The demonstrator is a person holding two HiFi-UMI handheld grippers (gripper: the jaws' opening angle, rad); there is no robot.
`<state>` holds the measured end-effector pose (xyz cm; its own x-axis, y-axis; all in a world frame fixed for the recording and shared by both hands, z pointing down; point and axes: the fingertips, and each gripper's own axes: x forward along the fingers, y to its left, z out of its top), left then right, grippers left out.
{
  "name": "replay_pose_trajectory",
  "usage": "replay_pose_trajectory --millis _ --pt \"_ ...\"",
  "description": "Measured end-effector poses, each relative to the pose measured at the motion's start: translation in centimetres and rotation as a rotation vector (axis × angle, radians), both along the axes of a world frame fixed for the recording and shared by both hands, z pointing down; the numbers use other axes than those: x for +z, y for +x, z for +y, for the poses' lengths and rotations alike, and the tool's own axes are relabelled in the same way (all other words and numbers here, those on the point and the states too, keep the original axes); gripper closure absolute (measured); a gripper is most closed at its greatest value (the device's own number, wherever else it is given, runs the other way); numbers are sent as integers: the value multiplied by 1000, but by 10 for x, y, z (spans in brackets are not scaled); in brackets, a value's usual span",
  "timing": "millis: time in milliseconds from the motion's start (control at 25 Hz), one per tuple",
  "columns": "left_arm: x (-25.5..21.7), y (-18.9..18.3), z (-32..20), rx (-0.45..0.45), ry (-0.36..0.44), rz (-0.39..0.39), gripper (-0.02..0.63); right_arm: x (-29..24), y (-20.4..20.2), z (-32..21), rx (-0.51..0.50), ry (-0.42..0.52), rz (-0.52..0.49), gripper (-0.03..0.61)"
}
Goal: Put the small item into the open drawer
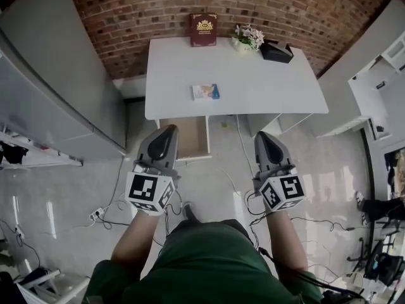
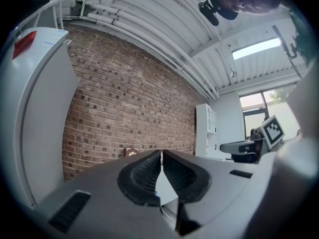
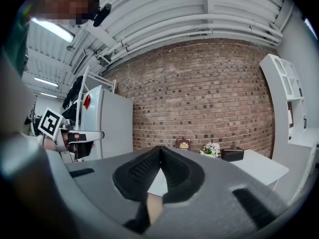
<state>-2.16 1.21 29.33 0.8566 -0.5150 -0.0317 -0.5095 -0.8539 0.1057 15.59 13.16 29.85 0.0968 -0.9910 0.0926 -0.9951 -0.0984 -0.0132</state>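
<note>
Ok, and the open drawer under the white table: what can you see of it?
The open drawer is a shallow box with a tan, wood-looking inside and pale sides and front lip. It is pulled out toward the person from under the front edge of the white rectangular table, left of the table's middle. What shows of its inside looks bare. Its left edge is hidden behind the left tongs in the head view. The small flat blue-and-white packet lies on the tabletop just beyond it, not in it.

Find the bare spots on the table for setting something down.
Free: the table left of the packet, and its right half in front of the box. Crowded: the back edge, where book, flowers and box stand.
</note>
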Motion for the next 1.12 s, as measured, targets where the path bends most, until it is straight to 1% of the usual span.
replay_pose_trajectory --millis 240,400,520,720,920,1120 --pt "7 10 -13 8 -18 -16 601 6 5 -15 -3 -17 -12 575" --pt "10 22 -17 0 -15 -26 601 13 16 -23 -22 -22 -21 575" --pt "13 30 -22 -24 -10 -36 601 19 28 -37 -50 -15 -34 575" --pt "19 42 -42 -91 -7 -60 601 22 43 -75 -128 0 -43 575" --pt "24 74 -66 -144 -12 -76 601 27 77 -112 -191 -6 -46 575" --pt "32 112 -81 -171 -16 -112 601 42 121 -140 -216 -31 -78 575"
